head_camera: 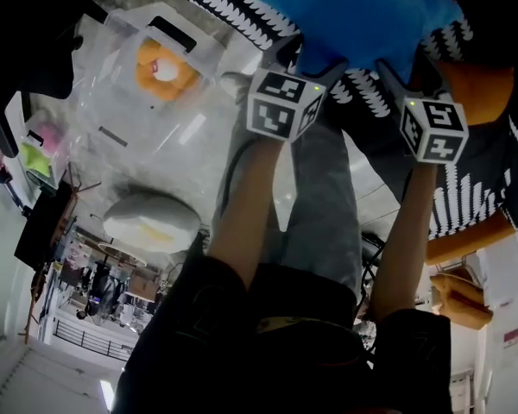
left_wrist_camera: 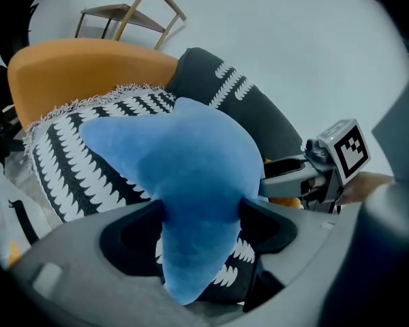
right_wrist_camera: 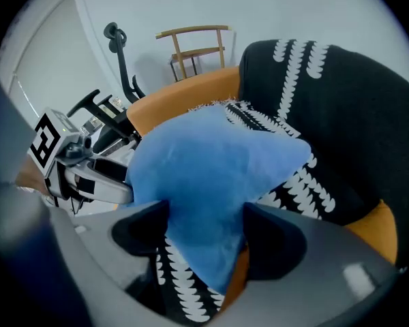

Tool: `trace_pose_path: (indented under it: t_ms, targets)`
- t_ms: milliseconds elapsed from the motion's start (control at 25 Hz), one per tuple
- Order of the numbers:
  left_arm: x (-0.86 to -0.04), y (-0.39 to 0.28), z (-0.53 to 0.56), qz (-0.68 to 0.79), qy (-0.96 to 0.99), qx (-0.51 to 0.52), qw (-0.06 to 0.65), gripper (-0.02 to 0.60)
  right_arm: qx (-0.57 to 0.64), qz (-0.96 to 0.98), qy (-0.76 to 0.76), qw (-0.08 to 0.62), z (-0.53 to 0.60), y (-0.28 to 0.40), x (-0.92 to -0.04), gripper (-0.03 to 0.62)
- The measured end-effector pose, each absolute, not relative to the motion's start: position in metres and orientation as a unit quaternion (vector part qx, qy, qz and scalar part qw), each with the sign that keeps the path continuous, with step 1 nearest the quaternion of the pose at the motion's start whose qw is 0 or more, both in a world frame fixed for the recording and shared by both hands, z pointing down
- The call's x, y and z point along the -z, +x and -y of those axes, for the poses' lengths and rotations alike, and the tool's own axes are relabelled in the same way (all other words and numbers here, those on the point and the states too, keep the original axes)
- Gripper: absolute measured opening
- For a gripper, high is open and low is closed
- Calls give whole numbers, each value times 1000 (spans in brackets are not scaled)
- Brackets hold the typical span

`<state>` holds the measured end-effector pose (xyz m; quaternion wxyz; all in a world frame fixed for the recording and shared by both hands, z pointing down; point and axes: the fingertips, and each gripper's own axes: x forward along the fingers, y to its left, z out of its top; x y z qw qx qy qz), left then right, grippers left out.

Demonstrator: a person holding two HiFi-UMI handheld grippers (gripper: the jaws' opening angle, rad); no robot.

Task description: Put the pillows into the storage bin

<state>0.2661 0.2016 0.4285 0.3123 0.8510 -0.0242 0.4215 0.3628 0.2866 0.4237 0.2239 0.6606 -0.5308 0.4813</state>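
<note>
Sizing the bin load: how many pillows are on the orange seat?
3: a blue pillow on top, a fringed black-and-white pillow beneath it, a dark patterned pillow behind. Others may be hidden.

Left gripper view: an orange armchair (left_wrist_camera: 88, 67) fills ten o'clock, its rounded back clear against the pale wall (left_wrist_camera: 279, 39). Up at eleven o'clock, a wooden chair (left_wrist_camera: 126, 12) stands by that wall. In the right gripper view it sits at twelve, with a black office chair (right_wrist_camera: 119, 53) at eleven. Head view, nine o'clock: a white oval object (head_camera: 151, 222).
</note>
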Motion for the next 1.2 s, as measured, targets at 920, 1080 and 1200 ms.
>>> trace_pose_path:
  t_ms: [920, 1080, 1200]
  targets:
    - [-409, 253, -154, 69, 872, -378, 302, 209, -475, 551, 670, 152, -239, 330, -398, 115]
    - [-407, 224, -132, 85, 872, -372, 305, 209, -469, 566, 660, 155, -215, 304, -395, 114]
    - [-406, 196, -110, 114, 870, -364, 311, 209, -463, 590, 641, 162, -189, 281, -395, 114]
